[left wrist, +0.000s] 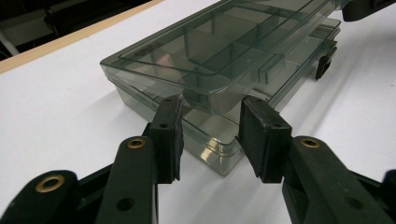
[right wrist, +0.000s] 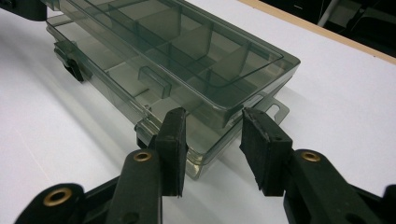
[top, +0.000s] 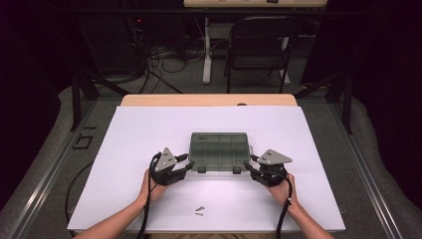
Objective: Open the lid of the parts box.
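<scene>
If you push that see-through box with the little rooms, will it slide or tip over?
The clear organizer box would probably slide rather than tip: it lies flat and low on the smooth white table. It looks like stiff, glossy plastic, so perhaps slippery. Its compartments look empty, so it's likely light.

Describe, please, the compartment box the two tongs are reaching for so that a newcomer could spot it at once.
On the white table sheet, look at the middle, between the left tongs and the right tongs. There lies a flat, smoky-grey see-through compartment box, lid closed, dividers showing through. The small screws nearer the person are tiny and opaque.
</scene>
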Tool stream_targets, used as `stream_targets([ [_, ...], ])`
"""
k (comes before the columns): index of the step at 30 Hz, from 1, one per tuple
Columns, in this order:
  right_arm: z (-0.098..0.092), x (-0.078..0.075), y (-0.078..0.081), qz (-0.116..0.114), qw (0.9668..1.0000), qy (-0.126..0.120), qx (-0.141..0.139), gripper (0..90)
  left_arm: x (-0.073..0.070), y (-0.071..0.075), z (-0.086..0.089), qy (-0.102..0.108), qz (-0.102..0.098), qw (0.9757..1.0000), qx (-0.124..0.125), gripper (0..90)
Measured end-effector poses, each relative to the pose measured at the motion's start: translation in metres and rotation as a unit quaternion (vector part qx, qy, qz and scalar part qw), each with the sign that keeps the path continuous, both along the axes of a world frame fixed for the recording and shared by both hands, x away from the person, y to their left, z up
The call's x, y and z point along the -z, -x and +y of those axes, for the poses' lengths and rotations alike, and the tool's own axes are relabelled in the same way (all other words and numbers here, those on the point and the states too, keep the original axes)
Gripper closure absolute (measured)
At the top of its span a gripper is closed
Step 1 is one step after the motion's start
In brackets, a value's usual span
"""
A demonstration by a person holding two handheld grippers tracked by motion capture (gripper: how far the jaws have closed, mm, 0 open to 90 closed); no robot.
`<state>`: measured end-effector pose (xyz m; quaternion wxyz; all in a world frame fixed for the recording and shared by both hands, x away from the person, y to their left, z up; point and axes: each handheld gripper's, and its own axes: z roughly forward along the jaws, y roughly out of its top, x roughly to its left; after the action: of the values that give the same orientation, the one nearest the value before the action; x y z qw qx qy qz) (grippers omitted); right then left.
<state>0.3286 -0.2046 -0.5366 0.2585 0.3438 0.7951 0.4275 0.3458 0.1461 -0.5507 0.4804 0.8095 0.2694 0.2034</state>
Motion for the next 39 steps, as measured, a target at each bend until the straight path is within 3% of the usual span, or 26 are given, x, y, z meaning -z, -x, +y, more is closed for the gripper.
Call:
stream_targets([
  [19, 0.003, -0.004, -0.008, -0.009, 0.9998, 0.000, 0.019, 62.8, -0.003, -0.002, 0.001, 0.021, -0.013, 0.9996, -0.011, 64.3],
  [39, 0.000, -0.018, -0.014, -0.033, 0.9984, -0.018, 0.043, 66.5, -0.016, -0.007, 0.002, 0.046, -0.039, 0.9979, -0.024, 68.2],
])
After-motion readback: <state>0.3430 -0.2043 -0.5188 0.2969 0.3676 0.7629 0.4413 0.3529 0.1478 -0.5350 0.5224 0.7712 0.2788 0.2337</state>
